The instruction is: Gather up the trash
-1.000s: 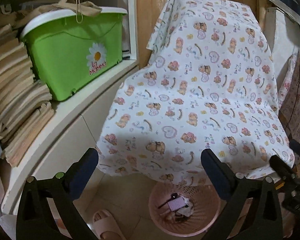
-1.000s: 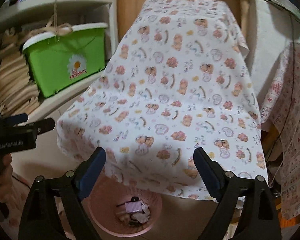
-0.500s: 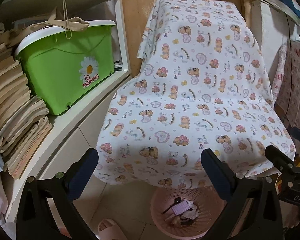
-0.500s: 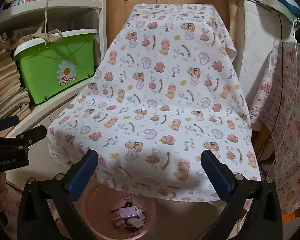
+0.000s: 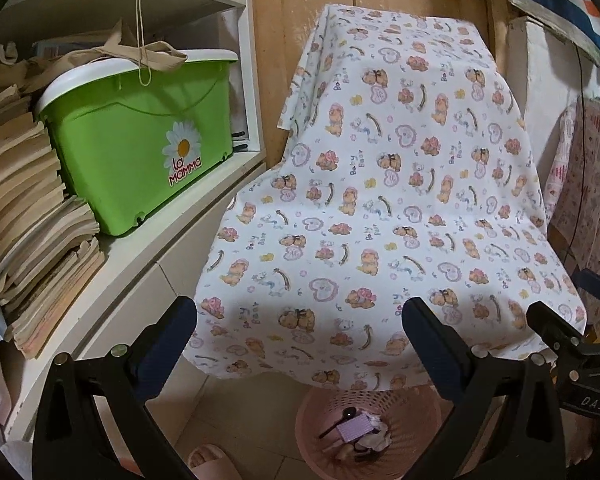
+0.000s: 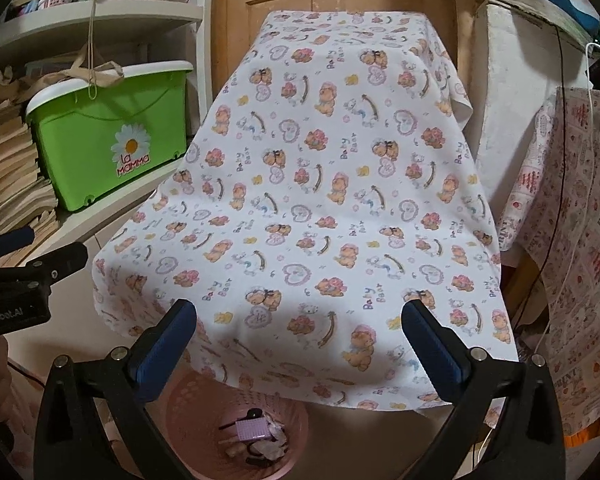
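Note:
A pink plastic trash basket (image 5: 312, 432) (image 6: 187, 432) stands on the floor under the front edge of a table draped in a bear-print cloth (image 5: 380, 208) (image 6: 320, 208). Inside lie a lilac packet (image 5: 356, 431) (image 6: 252, 430), a dark spoon (image 5: 338, 427) and crumpled scraps. My left gripper (image 5: 300, 316) is open with nothing between its fingers, above and in front of the basket. My right gripper (image 6: 300, 316) is open wide and empty too, over the cloth's front edge. In each wrist view the other gripper shows at the frame's side.
A white shelf unit on the left holds a green bin (image 5: 139, 140) (image 6: 103, 136) and stacked papers (image 5: 23, 220). A wooden door (image 5: 320, 20) stands behind the table. Patterned cloth (image 6: 572, 240) and cables hang at right. A pink slipper (image 5: 209, 460) lies on the floor.
Both cameras drew back and tilted up a little, so the basket sits lower in view. The right gripper's fingers spread wider early on. The trash in the basket has not moved.

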### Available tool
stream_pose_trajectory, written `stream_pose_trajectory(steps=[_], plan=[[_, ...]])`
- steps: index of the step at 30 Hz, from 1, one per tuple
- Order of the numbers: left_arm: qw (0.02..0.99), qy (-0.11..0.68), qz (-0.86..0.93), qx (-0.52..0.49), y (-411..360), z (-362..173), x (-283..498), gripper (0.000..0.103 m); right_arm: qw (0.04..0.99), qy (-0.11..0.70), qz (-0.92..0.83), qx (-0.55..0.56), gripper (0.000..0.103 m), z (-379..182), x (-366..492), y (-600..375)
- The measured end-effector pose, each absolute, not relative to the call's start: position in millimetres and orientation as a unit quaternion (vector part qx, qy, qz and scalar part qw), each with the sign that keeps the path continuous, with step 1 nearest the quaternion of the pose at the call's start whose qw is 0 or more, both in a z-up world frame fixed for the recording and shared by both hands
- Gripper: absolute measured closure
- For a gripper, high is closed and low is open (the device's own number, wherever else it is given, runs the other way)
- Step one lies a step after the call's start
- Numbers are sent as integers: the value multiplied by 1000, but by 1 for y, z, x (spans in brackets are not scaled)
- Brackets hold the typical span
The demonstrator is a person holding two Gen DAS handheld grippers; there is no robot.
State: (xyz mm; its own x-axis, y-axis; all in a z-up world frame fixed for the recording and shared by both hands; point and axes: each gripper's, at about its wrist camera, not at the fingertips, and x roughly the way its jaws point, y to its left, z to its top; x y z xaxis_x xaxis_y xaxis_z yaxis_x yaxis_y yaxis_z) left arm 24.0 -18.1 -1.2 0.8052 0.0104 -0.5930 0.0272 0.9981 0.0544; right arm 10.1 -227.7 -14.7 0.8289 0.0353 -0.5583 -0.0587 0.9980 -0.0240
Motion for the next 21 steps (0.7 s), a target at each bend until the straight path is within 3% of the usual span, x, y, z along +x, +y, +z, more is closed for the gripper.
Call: stream_pose_trajectory(steps=[21], plan=[[954, 300, 0, 30, -19, 3, 23, 1, 961, 276, 15, -22, 0, -8, 9, -229]])
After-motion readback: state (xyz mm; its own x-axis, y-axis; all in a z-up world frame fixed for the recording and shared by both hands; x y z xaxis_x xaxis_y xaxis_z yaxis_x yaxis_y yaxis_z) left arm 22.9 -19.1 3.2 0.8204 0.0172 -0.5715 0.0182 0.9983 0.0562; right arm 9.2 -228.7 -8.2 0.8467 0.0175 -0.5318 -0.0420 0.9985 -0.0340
